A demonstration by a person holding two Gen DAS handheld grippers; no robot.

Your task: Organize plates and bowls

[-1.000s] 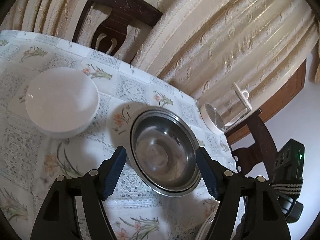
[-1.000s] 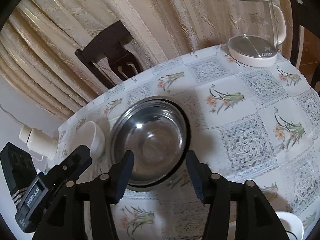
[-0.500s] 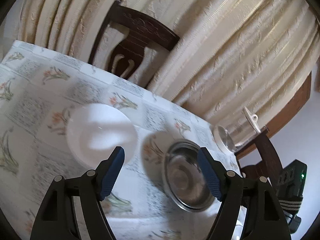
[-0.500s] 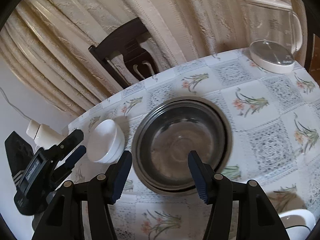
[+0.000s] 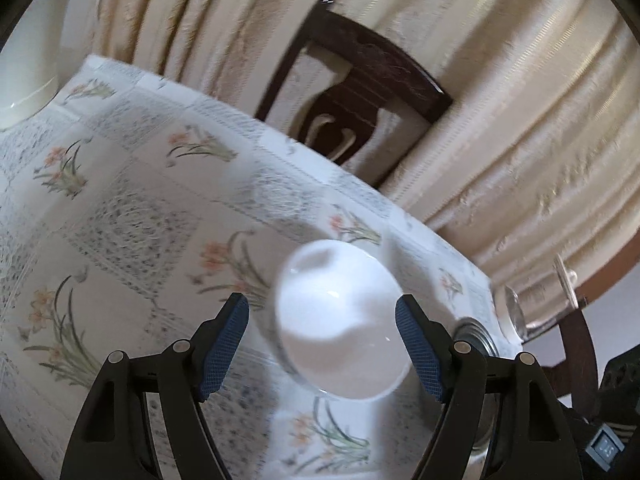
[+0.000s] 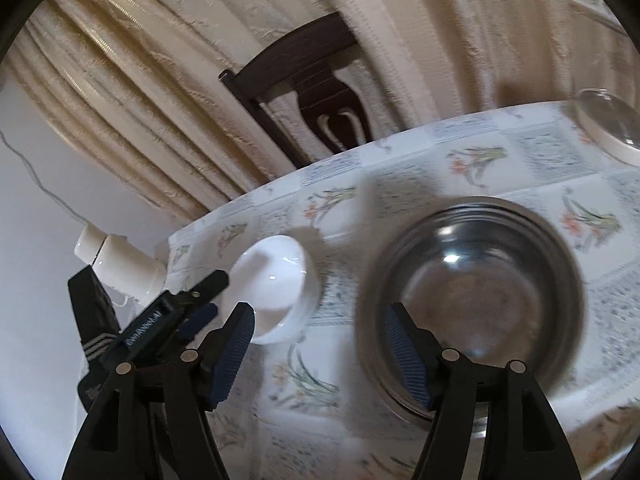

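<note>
Between the spread fingers of the left tool [image 5: 322,344], held open and empty, the white bowl [image 5: 340,320] is framed, upright on the flowered cloth of the desk [image 5: 120,208]; no contact with either blue pad can be made out, and blur hides how close the pads stand to the rim. The step in hand is judged to be the taking of this bowl. For a sound hold, the tool should be lowered until one pad sits inside the rim and one outside, or the wall is spanned squarely, before any closing is begun; glazed ware is likely to slip if pinched at a slant.

Just beside it, toward the right edge of the desk, the steel bowl [image 6: 476,300] is seen below the right tool [image 6: 320,344], which is likewise open and holds nothing. Nesting is probably meant, so the white bowl should be carried level and set down gently inside the metal one.

Farther off, near the far edge, a glass kettle [image 6: 612,128] stands well apart, and a dark chair [image 5: 360,92] is drawn up before the curtain [image 5: 520,100].
</note>
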